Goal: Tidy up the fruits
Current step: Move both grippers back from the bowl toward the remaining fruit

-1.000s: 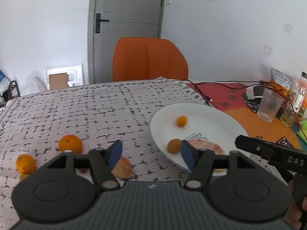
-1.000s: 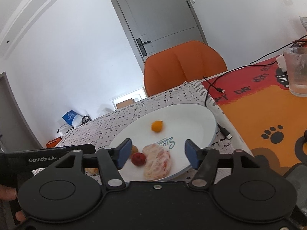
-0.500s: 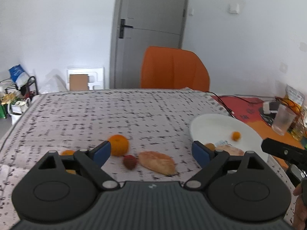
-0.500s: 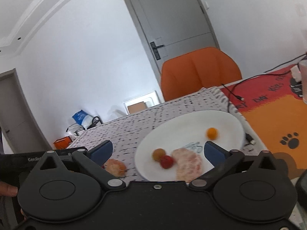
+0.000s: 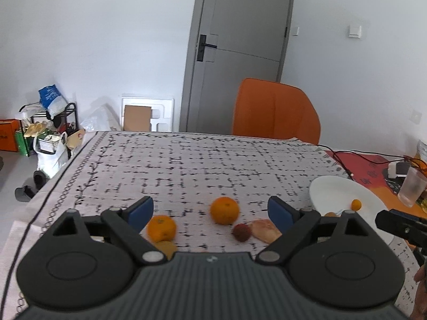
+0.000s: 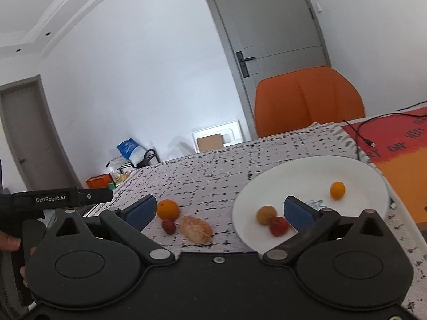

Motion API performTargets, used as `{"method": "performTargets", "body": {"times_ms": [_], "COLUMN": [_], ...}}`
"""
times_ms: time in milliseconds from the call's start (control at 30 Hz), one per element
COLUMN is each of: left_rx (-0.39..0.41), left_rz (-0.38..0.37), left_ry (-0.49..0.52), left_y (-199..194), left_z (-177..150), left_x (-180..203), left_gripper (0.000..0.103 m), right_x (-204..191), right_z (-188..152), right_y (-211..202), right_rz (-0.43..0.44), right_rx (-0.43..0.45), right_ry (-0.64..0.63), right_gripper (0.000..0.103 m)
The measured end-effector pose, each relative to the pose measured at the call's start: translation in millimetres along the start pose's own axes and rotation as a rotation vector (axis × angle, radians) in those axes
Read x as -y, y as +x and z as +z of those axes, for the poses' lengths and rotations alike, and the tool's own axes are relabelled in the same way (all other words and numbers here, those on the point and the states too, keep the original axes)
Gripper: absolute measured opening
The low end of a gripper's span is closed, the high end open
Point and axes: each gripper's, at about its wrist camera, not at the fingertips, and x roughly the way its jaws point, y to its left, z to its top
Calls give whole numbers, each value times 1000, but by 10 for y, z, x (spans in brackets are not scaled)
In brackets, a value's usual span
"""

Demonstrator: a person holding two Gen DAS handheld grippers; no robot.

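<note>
L gripper (image 5: 210, 212): fingers (image 5: 140, 212) spread wide, nothing between the pads, just been opening. Below them on the table (image 5: 186, 165) (patterned cloth): mandarin (image 5: 161, 228) at 7 o'clock by the L pad, a dull yellow-brown fruit (image 5: 166, 248) touching it on the near side, partly hidden by the gripper body. Larger orange (image 5: 224, 210) near centre; red lychee-like fruit (image 5: 241, 232) and peeled citrus piece (image 5: 265, 230) just beside it at 4–5 o'clock, the peeled piece partly behind the R pad.

R gripper (image 6: 220, 210): fingers (image 6: 300, 212) fully released, holding nothing; also just been opening. White plate (image 6: 355, 170) sits at 3 o'clock of the loose fruit group. On the plate: small kumquat (image 6: 337, 190) toward the far side, yellowish fruit (image 6: 266, 215) and red fruit (image 6: 279, 226) touching each other near the front rim. R pad overlaps the plate in view; contact cannot be told.

Surroundings: orange chair (image 5: 275, 112) at 12 o'clock behind the far table edge, grey door (image 5: 240, 53) behind it. Red/orange mat (image 6: 395, 149) at 2–3 o'clock of the plate, black cable (image 6: 363, 130) across it. Clear glass (image 5: 412, 189) past the plate's far-right side. Cluttered rack + bags (image 5: 50, 130) on the floor at 9–10 o'clock, off the L table edge.

Room: far half of the cloth is bare. L table edge runs diagonally, near the mandarin side. Each gripper's body shows at the side edge of the other's view.
</note>
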Motion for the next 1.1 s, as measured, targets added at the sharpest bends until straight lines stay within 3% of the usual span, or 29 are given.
{"method": "performTargets", "body": {"times_ms": [800,1100], "left_rx": [-8,-34], "left_rz": [23,12], "left_ry": [-115,-125], "left_y": [69,237], "left_z": [-162,-221], "left_x": [-650,-716], "left_gripper": [86,75], "right_x": [-461,-557], "right_z": [-46,-89], "right_y": [406,583], "right_rz": [63,69], "right_rx": [-80,-119], "right_ry": [-89,-112], "right_gripper": [101,80]}}
